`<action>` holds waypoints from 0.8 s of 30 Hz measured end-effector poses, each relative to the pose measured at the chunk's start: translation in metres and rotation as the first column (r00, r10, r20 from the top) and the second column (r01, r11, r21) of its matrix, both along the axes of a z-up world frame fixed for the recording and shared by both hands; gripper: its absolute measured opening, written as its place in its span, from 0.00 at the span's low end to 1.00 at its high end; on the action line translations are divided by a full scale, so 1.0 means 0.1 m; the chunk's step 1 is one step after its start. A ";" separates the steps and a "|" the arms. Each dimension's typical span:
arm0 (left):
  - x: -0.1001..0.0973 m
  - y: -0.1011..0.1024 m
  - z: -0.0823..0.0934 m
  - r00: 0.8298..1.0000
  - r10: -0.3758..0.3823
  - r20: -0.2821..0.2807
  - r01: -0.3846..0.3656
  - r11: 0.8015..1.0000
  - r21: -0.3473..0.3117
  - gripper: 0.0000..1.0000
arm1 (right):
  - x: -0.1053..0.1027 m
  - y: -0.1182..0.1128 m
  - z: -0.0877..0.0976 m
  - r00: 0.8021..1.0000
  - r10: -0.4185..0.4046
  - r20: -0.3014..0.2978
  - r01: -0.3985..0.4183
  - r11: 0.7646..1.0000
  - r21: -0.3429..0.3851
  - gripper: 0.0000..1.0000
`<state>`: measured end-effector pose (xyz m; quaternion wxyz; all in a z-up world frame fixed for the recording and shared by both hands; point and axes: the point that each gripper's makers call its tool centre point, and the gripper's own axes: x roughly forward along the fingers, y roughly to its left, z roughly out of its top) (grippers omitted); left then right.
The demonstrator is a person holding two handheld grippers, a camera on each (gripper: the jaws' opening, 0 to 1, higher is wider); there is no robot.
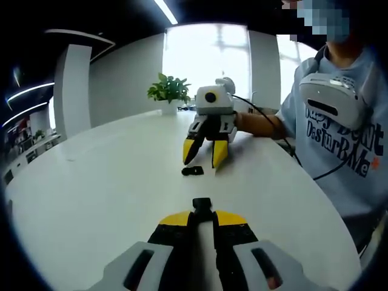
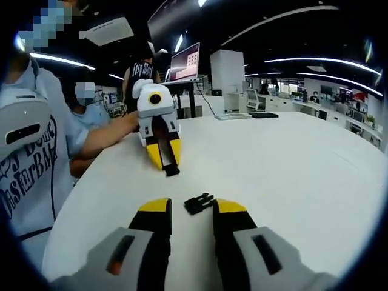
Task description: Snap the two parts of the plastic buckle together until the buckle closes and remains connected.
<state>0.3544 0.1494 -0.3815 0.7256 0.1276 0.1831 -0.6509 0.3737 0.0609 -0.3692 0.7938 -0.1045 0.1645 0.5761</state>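
The buckle lies in two black parts on the white table (image 1: pixel 91 182). My left gripper (image 1: pixel 202 213) is shut on one buckle part (image 1: pixel 202 203), which sticks out past its yellow tips; in the right gripper view the same left gripper (image 2: pixel 165 159) holds that part (image 2: pixel 171 170) low over the table. The other buckle part (image 2: pixel 199 203) rests flat on the table between the tips of my right gripper (image 2: pixel 192 209), which is open. From the left gripper view, the right gripper (image 1: pixel 206 151) hangs open just above that loose part (image 1: pixel 193 171).
A person in a light blue printed shirt (image 1: pixel 342 127) stands at the table's edge holding both tools. A potted plant (image 1: pixel 168 91) stands at the far end. A monitor (image 2: pixel 185 62) and other people are behind the table. A black cable (image 1: pixel 267 118) trails from the right gripper.
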 end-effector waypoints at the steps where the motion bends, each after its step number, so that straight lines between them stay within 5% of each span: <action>1: 0.00 0.00 0.00 1.000 0.000 0.000 0.000 1.000 0.000 0.12 | -0.01 0.02 -0.01 1.000 0.003 0.004 -0.003 1.000 -0.007 0.31; 24: 0.00 0.00 0.00 1.000 0.001 0.004 -0.001 1.000 0.004 0.12 | -0.08 0.14 -0.02 0.992 0.060 0.110 -0.053 0.997 -0.065 0.31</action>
